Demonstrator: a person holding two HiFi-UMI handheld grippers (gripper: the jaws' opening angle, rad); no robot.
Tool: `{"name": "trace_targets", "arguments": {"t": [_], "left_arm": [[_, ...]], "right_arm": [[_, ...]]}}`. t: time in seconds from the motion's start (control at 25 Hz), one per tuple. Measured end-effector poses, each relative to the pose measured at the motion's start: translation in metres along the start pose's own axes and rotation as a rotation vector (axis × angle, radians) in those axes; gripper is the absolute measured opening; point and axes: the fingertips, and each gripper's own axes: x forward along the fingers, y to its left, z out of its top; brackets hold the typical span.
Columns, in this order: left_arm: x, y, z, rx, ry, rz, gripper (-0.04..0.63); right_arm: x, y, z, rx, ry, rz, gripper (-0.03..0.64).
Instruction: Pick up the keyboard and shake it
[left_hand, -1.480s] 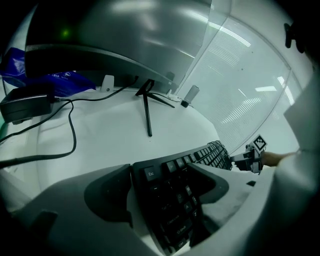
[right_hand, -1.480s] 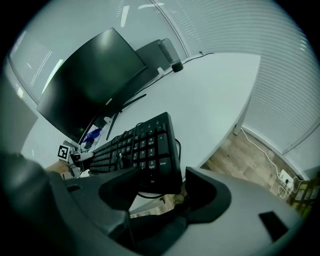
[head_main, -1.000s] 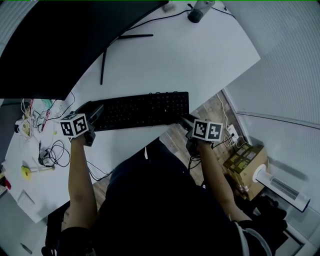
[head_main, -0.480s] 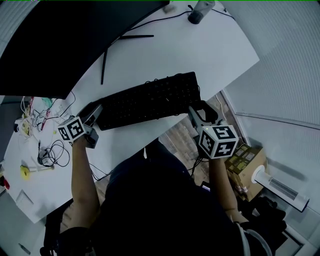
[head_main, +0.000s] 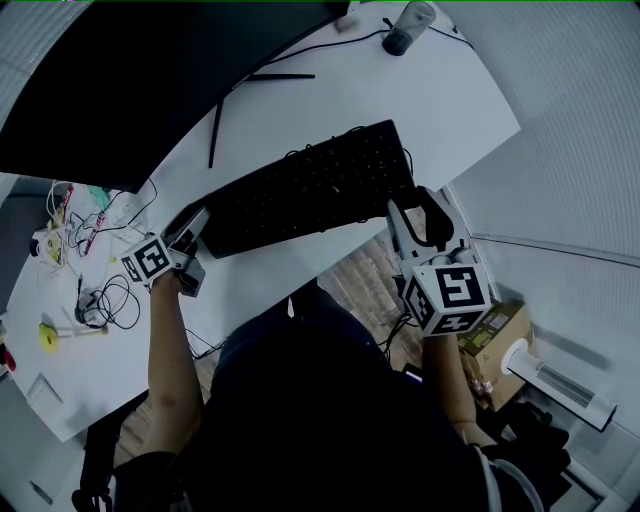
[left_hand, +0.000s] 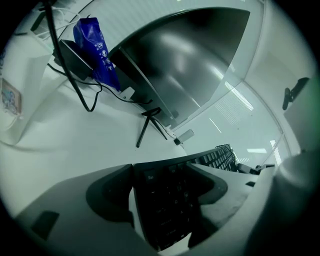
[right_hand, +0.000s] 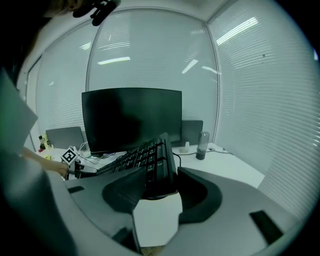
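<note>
The keyboard (head_main: 310, 190) slants over the counter (head_main: 430, 100) with its right end lifted, ready for shaking: the left gripper (head_main: 193, 230) fingers clamp its Esc end, while the right gripper (head_main: 412, 212) fingers are closing on the opposite end.

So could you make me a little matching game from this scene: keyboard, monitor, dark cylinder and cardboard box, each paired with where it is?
Things:
1. keyboard
2. monitor
3. dark cylinder
4. cardboard box

Places:
A. on the floor, right of the desk
B. at the desk's far right corner
C. slanted across the desk, just in front of the person
D. along the desk's far left, screen dark

Pairs: 1-C, 2-D, 3-B, 4-A
</note>
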Motion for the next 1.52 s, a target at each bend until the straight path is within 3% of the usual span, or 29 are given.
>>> {"name": "trace_targets", "arguments": {"t": [0.16,0.24,0.68,0.88,1.08,1.16,1.28,1.52], "left_arm": [[-0.001,-0.008,-0.001,-0.025,-0.026,-0.027,0.347],[-0.005,-0.014,0.004,0.003,-0.045,-0.004,0.346],[-0.058,-0.075,0.058,0.324,-0.122,0.306,0.334],[-0.071,-0.1,0.074,0.464,-0.086,0.415,0.333],[-0.08,-0.115,0.083,0.531,-0.093,0.456,0.302],[-0.079,-0.11,0.082,0.525,-0.085,0.456,0.302],[-0.075,-0.091,0.077,0.452,-0.074,0.428,0.302],[-0.045,-0.054,0.044,0.171,-0.058,0.281,0.302]], "right_arm": [[-0.006,0.002,0.02,-0.067,-0.055,-0.023,0.206],[-0.003,-0.007,0.014,-0.039,-0.048,-0.027,0.206],[0.049,-0.032,-0.108,0.482,0.134,0.12,0.206],[0.065,-0.014,-0.15,0.644,0.216,0.193,0.206],[0.077,0.002,-0.17,0.726,0.259,0.244,0.198],[0.077,0.003,-0.171,0.718,0.263,0.234,0.196],[0.067,-0.005,-0.156,0.627,0.246,0.18,0.196],[0.029,-0.034,-0.083,0.339,0.156,0.02,0.196]]}}
